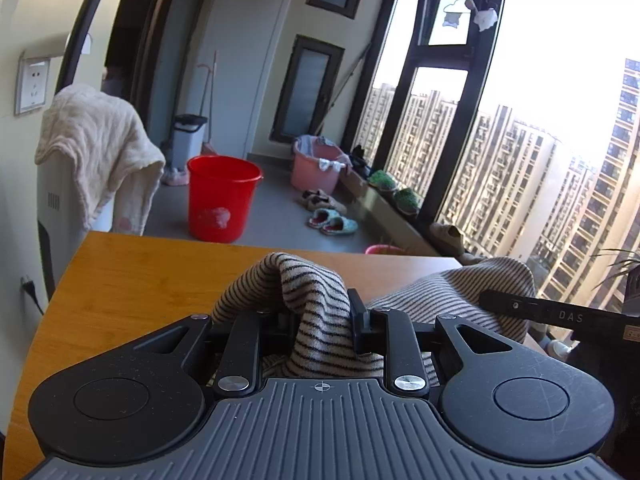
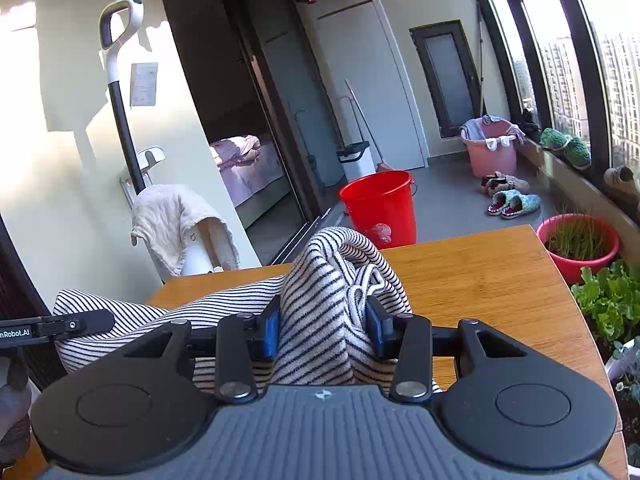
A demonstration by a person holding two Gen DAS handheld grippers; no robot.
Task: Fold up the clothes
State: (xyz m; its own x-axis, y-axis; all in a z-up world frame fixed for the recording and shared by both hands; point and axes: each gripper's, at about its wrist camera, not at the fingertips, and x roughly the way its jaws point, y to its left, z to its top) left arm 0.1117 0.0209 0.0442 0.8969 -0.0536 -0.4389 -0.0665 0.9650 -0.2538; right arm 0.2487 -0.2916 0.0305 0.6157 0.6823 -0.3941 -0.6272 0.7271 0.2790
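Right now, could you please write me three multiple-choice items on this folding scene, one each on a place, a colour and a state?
1. Where does the striped garment lie?
A. in the pink tub
B. on the wooden table
C. on the floor

2. What colour is the bucket just beyond the table?
A. red
B. blue
C. white

3. How does the right gripper stand?
A. open above the table
B. shut on nothing
C. shut on the garment

Answers: 1 B, the fabric spreads over the wood; 2 A, it is plainly red; 3 C, its blue pads pinch bunched fabric, as does the left gripper.
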